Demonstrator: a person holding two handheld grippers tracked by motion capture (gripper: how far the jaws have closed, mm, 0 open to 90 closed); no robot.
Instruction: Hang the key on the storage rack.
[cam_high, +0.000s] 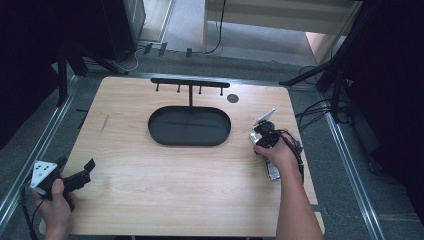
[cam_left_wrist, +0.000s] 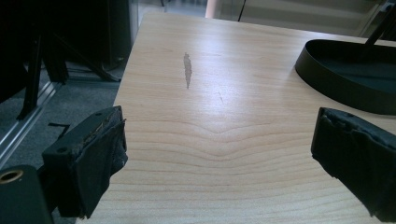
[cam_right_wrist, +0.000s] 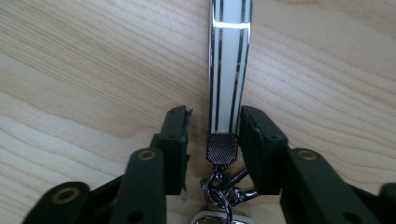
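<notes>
High view, looking down on a pale wooden bench (cam_high: 165, 195). Near its far middle sits a shallow black oval tray (cam_high: 189, 126), and just behind it stands a black bar rack (cam_high: 190, 83) with short pegs hanging from it, on a thin post rising at the tray's far edge. A small dark round spot (cam_high: 233, 98) lies on the bench to the right of the rack.

At the near left corner, a person's left hand (cam_high: 56, 210) holds the left tongs (cam_high: 86, 172) over the bench edge, pointing right. Left gripper view shows its two black padded jaws standing wide apart with nothing between them, bare wood and a grey scuff mark (cam_left_wrist: 187, 70) ahead, and the tray's wall at far right.

At the right side of the bench, the right hand (cam_high: 278, 152) holds the right tongs (cam_high: 270, 172), pointing toward the near edge. Right gripper view shows the jaws drawn narrow, either side of a glossy white key fob with black stripes (cam_right_wrist: 229, 65) lying flat on the wood; whether the pads touch it cannot be told. A dark mesh cap joins the fob to silver key rings (cam_right_wrist: 223, 189) between the jaw bases.
</notes>
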